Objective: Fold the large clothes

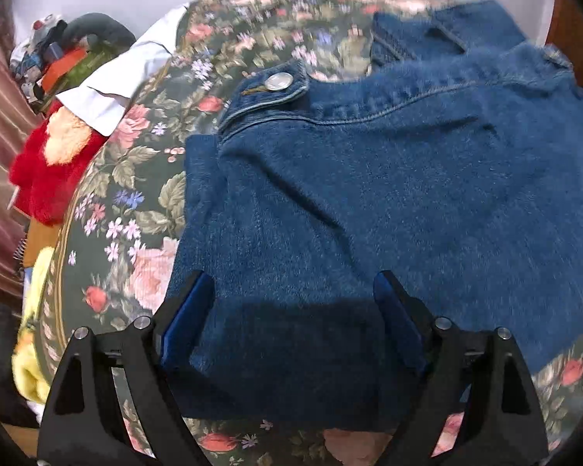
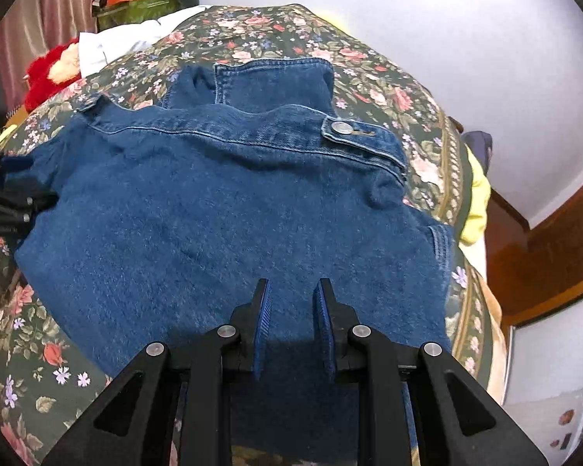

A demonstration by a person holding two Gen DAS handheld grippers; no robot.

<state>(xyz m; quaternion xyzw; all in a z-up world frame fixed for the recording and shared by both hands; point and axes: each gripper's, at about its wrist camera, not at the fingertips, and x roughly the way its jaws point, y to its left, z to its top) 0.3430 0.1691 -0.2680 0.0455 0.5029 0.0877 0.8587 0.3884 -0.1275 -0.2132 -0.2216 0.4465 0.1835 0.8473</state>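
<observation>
Left gripper (image 1: 293, 291) spread wide, denim jacket (image 1: 388, 202), floral bedspread (image 1: 136, 178)

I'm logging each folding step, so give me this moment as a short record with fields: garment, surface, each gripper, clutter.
garment: denim jacket, spread flat, metal button on a waist tab
surface: floral bedspread
left gripper: jaws wide apart above the jacket's near edge, nothing between them
right gripper: jaws narrow with a gap, above the denim, gripping nothing
clutter: red plush toy and white cloth at the bed's far edge
fold: not started
</observation>
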